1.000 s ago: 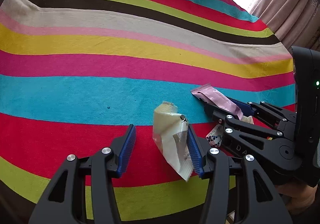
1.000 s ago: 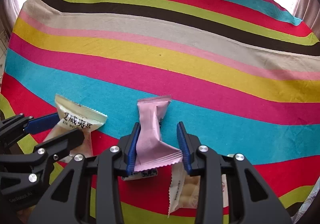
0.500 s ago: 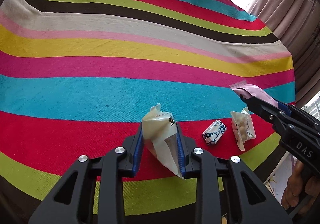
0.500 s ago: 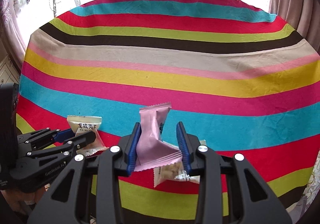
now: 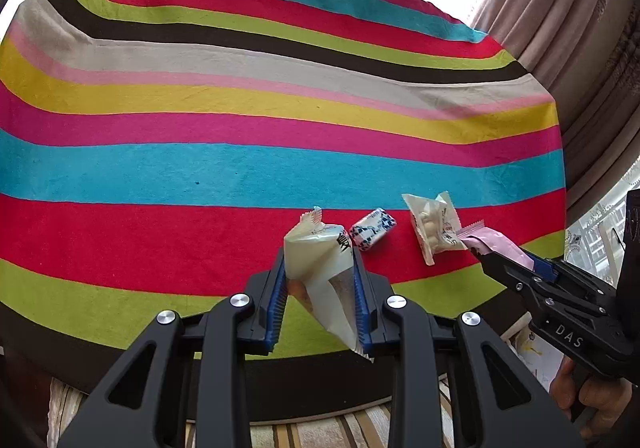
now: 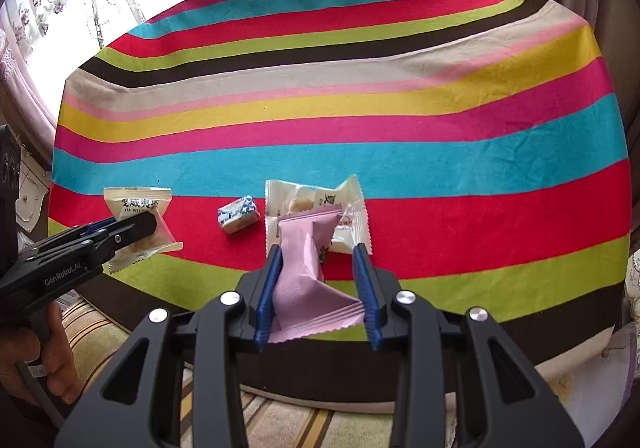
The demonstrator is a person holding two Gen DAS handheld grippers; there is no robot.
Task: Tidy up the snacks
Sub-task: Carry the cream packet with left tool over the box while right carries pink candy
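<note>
Between my left gripper's (image 5: pixel 320 288) blue pads sits a cream snack packet (image 5: pixel 320 268), lifted off the striped tablecloth (image 5: pixel 240 167); my right gripper (image 6: pixel 320 288) pinches a pink packet (image 6: pixel 306 272); only the right view shows "GenRobot.AI" on the left gripper; the left shows "DAS"; a blue-white candy (image 6: pixel 238 214) and a clear packet (image 5: pixel 434 226) lie on the red stripe.
</note>
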